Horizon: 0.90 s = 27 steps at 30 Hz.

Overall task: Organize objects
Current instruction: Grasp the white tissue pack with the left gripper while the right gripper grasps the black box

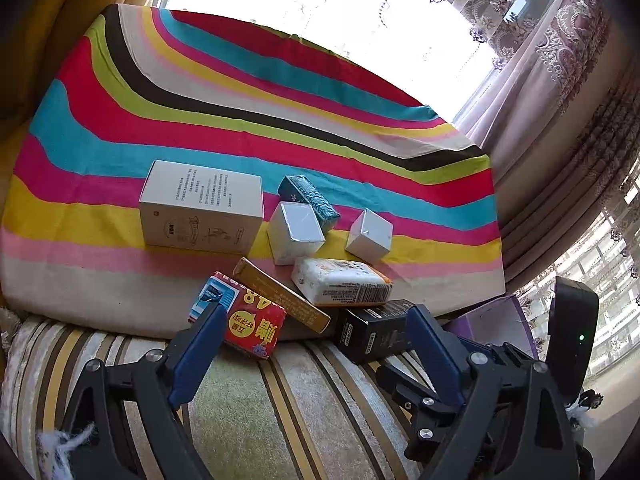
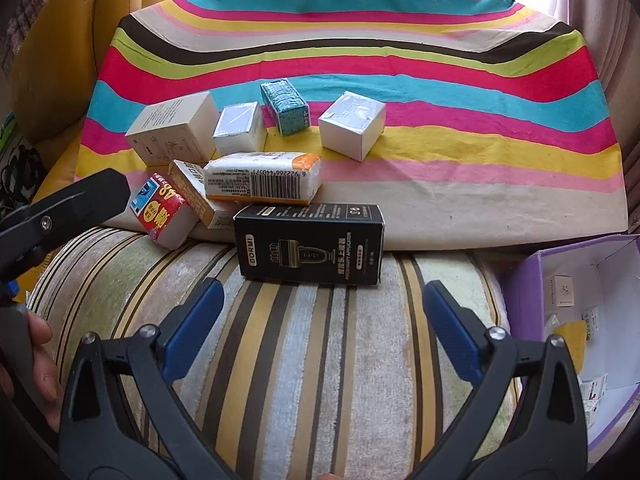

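We see a striped sofa cushion [image 2: 304, 360] carrying a rainbow-striped cloth [image 2: 440, 92]; boxes lie on the cloth, and a black DORMI box [image 2: 310, 244] straddles its edge.

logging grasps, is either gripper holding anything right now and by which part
Nothing is held. The left gripper and right gripper are both open, fingers empty, short of the black box.

Plenty of room on the far half of the striped cloth [image 2: 360, 40], nothing sitting there. Near-left is jammed: black box [image 2: 310, 244], barcode pack [image 2: 262, 180], gold box [image 2: 196, 196] and red box [image 2: 160, 216] are touching or overlapping, so no gap between them. The white cube [image 2: 352, 124] on the right stands alone, open all round. Striped cushion [image 2: 320, 360] in front is free; purple box [image 2: 580, 320] blocks the near right.
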{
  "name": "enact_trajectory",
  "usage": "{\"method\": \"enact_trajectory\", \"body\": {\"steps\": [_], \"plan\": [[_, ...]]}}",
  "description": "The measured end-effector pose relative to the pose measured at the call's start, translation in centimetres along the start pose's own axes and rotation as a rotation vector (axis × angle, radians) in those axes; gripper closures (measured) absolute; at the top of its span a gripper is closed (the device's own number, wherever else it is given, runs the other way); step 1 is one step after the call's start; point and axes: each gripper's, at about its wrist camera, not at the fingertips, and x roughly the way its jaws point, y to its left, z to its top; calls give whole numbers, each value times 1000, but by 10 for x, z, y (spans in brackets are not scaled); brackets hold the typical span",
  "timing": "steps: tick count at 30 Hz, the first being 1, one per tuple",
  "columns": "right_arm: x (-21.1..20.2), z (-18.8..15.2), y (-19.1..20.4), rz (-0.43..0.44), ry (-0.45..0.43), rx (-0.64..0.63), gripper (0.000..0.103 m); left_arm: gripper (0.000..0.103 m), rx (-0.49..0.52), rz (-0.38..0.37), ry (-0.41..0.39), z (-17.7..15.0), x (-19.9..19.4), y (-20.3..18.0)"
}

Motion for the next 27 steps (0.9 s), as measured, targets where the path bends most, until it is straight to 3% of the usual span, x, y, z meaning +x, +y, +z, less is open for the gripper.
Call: {"method": "enact_trajectory", "body": {"steps": [13, 24, 26, 27], "plan": [[14, 8, -4, 1, 7, 60, 3, 9, 121, 61, 162, 18, 68, -44], [23, 12, -9, 16, 8, 84, 3, 9, 154, 152, 217, 18, 98, -51], [23, 13, -9, 25, 4, 84, 3, 12, 158, 163, 224, 17, 103, -51], [23, 14, -9, 28, 0, 82, 3, 19, 155, 155, 232, 17, 105, -50]]}}
